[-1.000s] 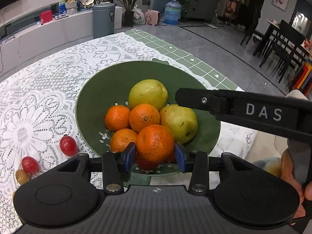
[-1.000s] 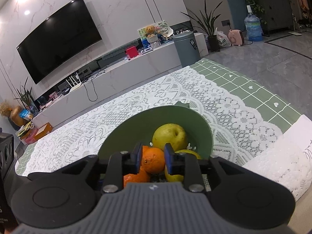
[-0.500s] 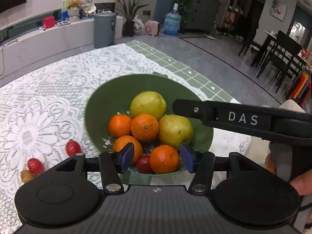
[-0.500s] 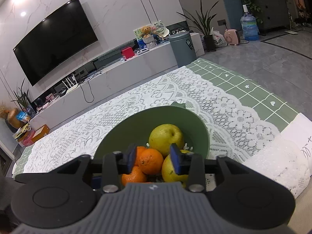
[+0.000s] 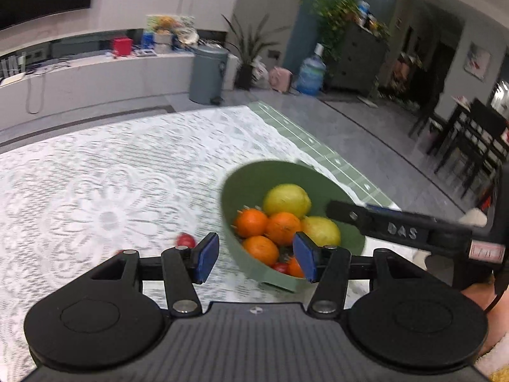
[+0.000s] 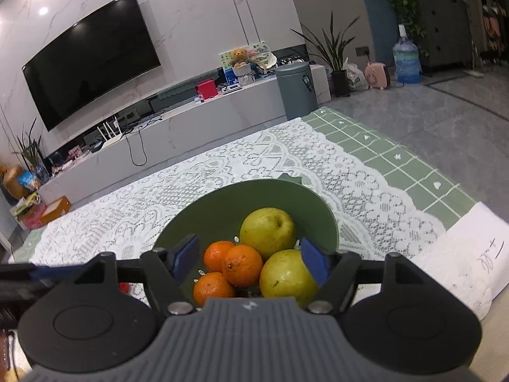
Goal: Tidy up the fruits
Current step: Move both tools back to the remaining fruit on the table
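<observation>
A green bowl (image 5: 254, 172) (image 6: 222, 203) on the lace cloth holds two yellow pears (image 5: 288, 200) (image 6: 267, 232), several oranges (image 5: 283, 227) (image 6: 241, 264) and a small red fruit (image 5: 280, 267). My left gripper (image 5: 256, 261) is open, held above the bowl's near left rim, gripping nothing. My right gripper (image 6: 249, 259) hangs over the bowl with its jaws opening. Oranges and a pear lie below and between its pads, and the pads press on none. One right gripper finger (image 5: 381, 226) reaches over the bowl from the right. A red cherry tomato (image 5: 185, 240) lies on the cloth left of the bowl.
White lace tablecloth (image 5: 108, 191) covers a green checked cloth (image 6: 397, 152). A white folded sheet (image 6: 470, 254) lies at the table's right edge. A person's hand (image 5: 477, 299) holds the right gripper. A grey bin (image 6: 297, 90) and a TV bench stand beyond the table.
Both grippers let go of an orange into the bowl and opened. The left gripper drew back and up to the left, so the bowl now sits to its right. The right gripper stayed put.
</observation>
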`<state>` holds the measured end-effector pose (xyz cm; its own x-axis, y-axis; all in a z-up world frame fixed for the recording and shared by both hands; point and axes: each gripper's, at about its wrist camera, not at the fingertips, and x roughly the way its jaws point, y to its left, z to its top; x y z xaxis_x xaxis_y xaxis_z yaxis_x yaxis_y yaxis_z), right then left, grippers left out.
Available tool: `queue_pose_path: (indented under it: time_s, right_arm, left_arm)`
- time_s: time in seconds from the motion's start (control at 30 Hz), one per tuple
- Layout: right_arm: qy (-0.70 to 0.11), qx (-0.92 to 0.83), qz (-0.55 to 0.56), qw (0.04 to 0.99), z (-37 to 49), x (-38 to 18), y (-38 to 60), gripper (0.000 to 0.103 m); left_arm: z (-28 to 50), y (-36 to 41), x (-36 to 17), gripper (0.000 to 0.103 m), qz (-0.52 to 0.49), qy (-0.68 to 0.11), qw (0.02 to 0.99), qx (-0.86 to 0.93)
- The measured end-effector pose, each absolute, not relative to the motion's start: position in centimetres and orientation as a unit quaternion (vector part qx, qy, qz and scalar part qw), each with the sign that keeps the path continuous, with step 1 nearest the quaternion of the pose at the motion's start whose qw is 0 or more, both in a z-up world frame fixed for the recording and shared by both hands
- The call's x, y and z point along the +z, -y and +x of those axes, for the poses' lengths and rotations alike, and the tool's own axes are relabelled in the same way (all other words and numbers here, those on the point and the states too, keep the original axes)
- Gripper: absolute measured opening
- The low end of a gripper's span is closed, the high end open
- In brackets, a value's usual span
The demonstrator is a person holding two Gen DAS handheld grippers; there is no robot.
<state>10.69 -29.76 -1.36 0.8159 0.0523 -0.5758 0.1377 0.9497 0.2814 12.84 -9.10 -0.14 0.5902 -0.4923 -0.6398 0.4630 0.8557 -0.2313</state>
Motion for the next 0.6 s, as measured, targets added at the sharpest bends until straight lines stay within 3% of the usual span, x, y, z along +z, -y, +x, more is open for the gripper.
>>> queue_pose_path:
  time_s: [0.6]
  right_arm:
    - [-0.250, 0.060, 0.021, 0.966, 9.0, 0.6, 22.1, 0.067]
  left_arm:
    - [12.6, -2.0, -1.6, 0.063, -0.048, -0.365, 0.916, -0.162]
